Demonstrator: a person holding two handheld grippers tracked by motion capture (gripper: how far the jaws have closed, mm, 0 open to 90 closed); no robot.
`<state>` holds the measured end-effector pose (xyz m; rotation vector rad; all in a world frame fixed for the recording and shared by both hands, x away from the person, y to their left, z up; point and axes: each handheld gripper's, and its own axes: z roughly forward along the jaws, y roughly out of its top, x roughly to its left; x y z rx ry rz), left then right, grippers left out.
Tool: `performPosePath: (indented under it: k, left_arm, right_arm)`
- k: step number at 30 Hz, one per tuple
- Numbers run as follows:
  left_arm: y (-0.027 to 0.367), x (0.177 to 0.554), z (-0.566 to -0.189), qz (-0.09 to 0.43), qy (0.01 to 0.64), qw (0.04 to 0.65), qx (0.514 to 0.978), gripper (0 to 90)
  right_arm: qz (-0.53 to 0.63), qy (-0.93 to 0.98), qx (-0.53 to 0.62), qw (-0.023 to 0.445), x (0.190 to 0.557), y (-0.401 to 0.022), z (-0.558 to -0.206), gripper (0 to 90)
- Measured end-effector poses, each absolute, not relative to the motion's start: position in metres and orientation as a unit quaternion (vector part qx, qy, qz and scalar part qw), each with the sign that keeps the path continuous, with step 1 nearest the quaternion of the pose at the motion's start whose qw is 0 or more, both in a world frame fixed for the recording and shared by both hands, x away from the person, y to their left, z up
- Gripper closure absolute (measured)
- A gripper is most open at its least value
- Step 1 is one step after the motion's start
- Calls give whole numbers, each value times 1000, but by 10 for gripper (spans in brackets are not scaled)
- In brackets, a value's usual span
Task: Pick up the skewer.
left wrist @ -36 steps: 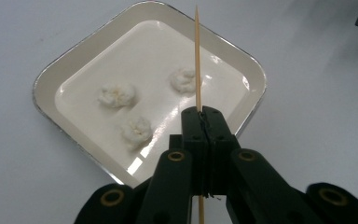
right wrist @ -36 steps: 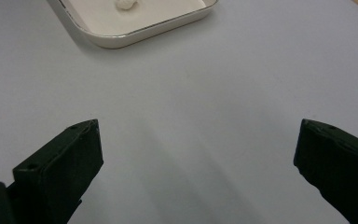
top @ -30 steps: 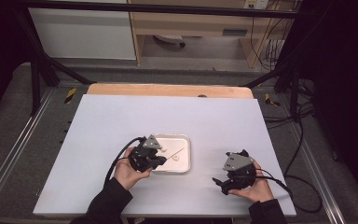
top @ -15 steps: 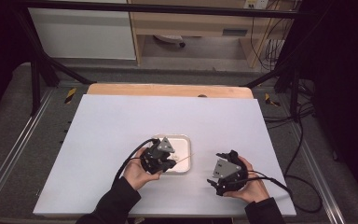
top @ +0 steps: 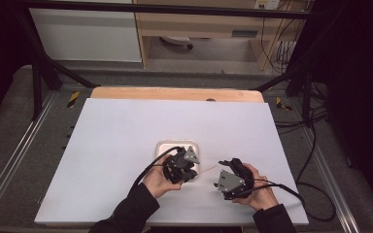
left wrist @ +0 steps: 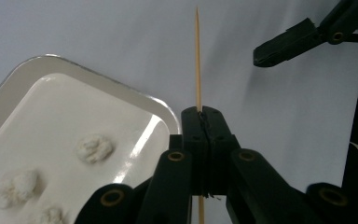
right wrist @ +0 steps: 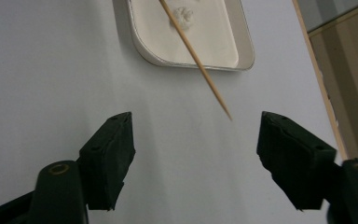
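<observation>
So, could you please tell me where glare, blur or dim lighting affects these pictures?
High view: the table is evenly lit, surroundings dark, and the skewer is barely traceable. Left gripper view: a bright glare streak lies on the tray; the near jaws look soft and underlit. Right gripper view: the skewer tip blurs slightly, and the dark jaws lose detail.

Skewer (left wrist: 197,56) looks like bare pale wood, thin and matt; tray (left wrist: 51,98) is glossy white, smooth, with a light-catching rim, holding rough, crumbly white lumps (left wrist: 93,148). Table (top: 126,126) top is a matt pale sheet, smooth; gripper jaws are matt black plastic.
</observation>
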<state>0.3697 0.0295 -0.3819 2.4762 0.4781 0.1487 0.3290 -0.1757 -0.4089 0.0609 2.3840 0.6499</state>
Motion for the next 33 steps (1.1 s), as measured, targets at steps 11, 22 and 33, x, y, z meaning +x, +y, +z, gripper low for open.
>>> performPosePath:
  k: [11, 22, 33]
  left_arm:
    - [15, 369, -384, 51, 163, 289, 942, 887]
    - [5, 370, -384, 47, 148, 275, 949, 886]
    - [-3, 368, -384, 42, 134, 267, 953, 887]
  right_arm:
    - [219, 908, -56, 353, 329, -173, -412, 465]
    - [185, 910, -126, 349, 329, -165, -415, 629]
    - [161, 912, -150, 346, 329, -163, -418, 807]
